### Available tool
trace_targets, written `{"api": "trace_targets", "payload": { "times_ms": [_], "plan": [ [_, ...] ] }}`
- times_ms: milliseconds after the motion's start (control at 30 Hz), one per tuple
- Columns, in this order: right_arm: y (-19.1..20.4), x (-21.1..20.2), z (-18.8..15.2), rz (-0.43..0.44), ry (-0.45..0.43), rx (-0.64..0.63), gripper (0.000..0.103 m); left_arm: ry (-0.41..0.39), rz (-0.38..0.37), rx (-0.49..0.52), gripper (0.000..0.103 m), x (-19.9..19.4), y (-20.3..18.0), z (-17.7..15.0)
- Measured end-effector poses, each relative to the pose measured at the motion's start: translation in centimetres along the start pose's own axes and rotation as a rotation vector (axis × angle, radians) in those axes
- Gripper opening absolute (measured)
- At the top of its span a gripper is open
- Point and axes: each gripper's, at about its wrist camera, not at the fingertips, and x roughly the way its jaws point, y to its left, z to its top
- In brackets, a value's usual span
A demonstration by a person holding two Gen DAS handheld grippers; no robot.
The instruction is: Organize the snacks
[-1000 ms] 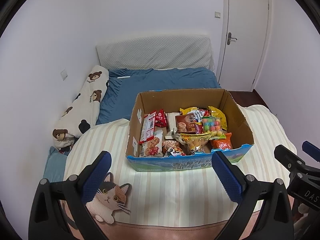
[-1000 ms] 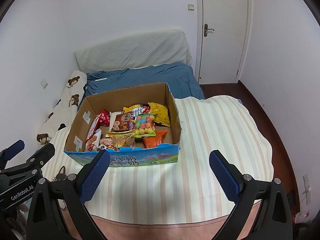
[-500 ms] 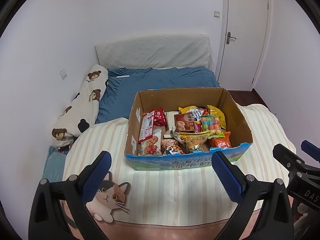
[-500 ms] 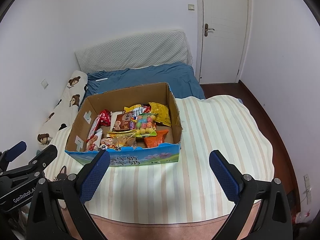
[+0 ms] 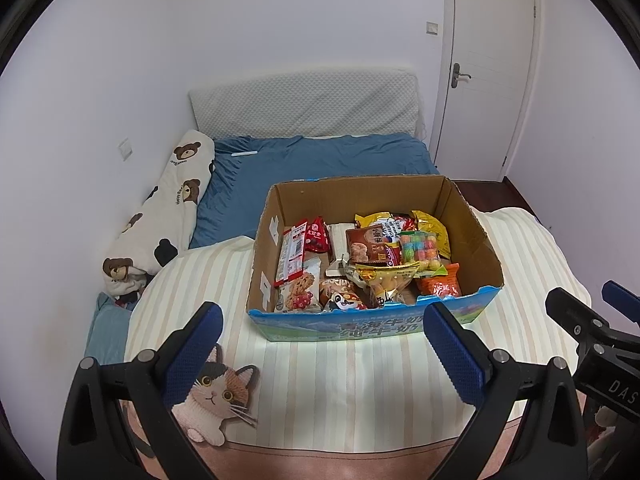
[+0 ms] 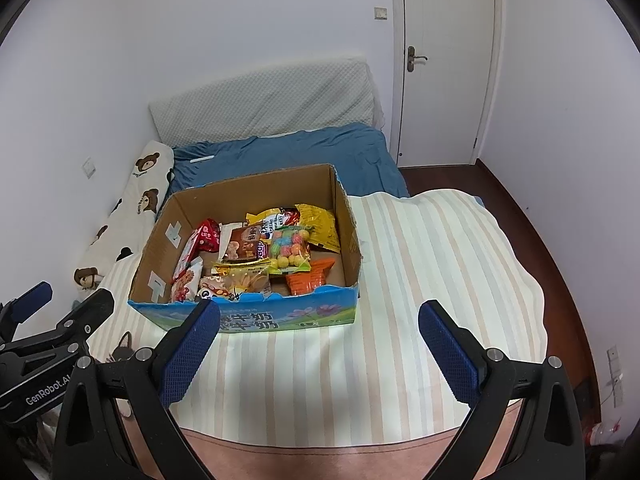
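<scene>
An open cardboard box (image 5: 476, 236) (image 6: 342, 208) with a blue printed front stands on the striped blanket, filled with several snack packets. Among them are a red packet (image 5: 316, 234), a bag of coloured balls (image 5: 418, 246) (image 6: 290, 248), a yellow bag (image 6: 320, 222) and an orange packet (image 5: 440, 286) (image 6: 310, 276). My left gripper (image 5: 322, 344) hangs open just short of the box front, holding nothing. My right gripper (image 6: 318, 344) is open too, in front of the box's right half and empty. Each gripper shows at the edge of the other's view.
The striped blanket (image 6: 432, 272) covers the near part of a bed with a blue sheet (image 5: 320, 164). A bear-print bolster (image 5: 168, 208) lies along the left wall. A cat-shaped cushion (image 5: 216, 400) sits near the left fingers. A closed white door (image 6: 444, 60) is at the back right.
Both views have drifted slightly, with the box sitting a touch higher and further left in the left wrist view. Both grippers stay open and empty.
</scene>
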Motion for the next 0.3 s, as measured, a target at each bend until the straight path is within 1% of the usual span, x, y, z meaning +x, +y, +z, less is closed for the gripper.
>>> {"api": "trace_targets", "payload": {
  "times_ms": [300],
  "plan": [
    [-0.1, -0.23, -0.09, -0.006, -0.005, -0.003, 0.101, 0.001, -0.01, 0.004, 0.103, -0.07, 0.06, -0.04]
  ]
}}
